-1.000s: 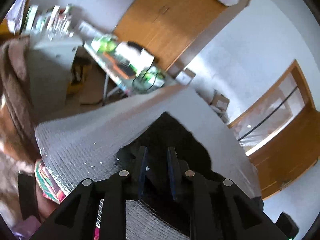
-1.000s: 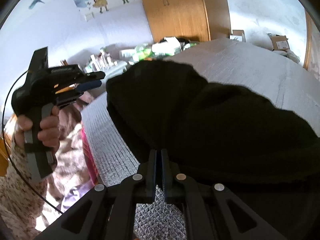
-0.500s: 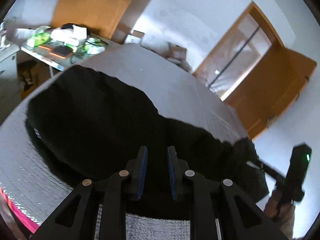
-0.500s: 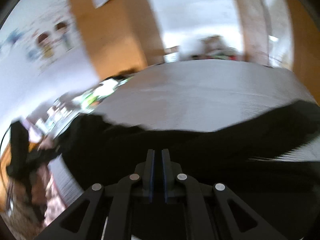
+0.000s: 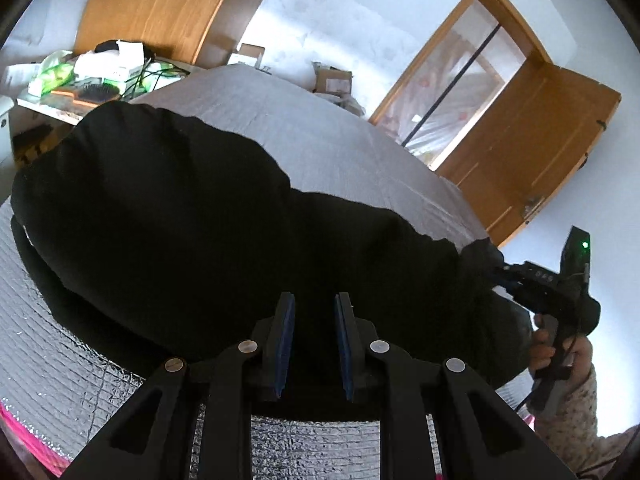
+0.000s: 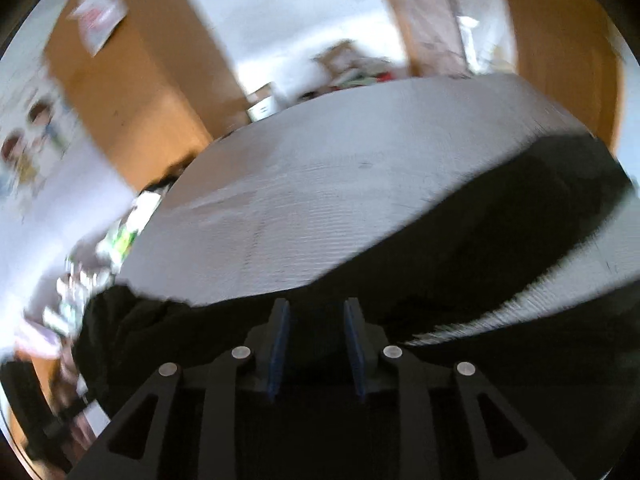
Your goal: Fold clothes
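Observation:
A black garment [image 5: 192, 216] lies spread across a grey quilted bed surface [image 5: 320, 136]. My left gripper [image 5: 315, 308] is open, with its jaws apart just above the garment's near edge and nothing between them. My right gripper shows in the left wrist view [image 5: 500, 276] at the garment's far right end. In the blurred right wrist view the right gripper [image 6: 316, 312] is open, over the black garment [image 6: 460, 248].
A cluttered side table [image 5: 92, 80] stands at the far left behind the bed. A wooden wardrobe [image 5: 168, 4] and an open wooden door [image 5: 532, 140] are in the background. Cardboard boxes [image 5: 332, 80] sit by the far wall. A pink edge [image 5: 24, 428] shows at the lower left.
The right gripper was shut on the garment's edge and now stands open. It swung to the right along the garment. The left gripper stayed open and turned over the garment.

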`<action>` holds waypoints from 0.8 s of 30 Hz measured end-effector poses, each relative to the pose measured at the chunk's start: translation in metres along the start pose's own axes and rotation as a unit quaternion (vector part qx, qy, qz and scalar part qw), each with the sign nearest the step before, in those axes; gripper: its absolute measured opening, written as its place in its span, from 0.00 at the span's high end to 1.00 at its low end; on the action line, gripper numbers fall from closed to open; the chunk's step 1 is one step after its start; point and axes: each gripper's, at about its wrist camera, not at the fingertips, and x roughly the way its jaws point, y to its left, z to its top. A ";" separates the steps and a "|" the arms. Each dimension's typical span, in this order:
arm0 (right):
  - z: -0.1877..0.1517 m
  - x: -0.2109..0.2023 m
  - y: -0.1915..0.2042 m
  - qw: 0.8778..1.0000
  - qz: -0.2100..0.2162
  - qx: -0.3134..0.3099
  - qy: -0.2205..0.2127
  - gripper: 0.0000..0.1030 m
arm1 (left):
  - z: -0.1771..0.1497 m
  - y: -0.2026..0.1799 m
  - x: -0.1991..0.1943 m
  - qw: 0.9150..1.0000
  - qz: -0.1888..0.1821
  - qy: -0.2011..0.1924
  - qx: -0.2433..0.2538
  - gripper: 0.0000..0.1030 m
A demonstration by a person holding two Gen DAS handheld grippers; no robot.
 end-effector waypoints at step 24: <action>-0.003 0.019 -0.035 0.994 0.040 0.096 0.021 0.71 | -0.009 -0.013 0.004 1.000 0.002 0.019 0.025 0.81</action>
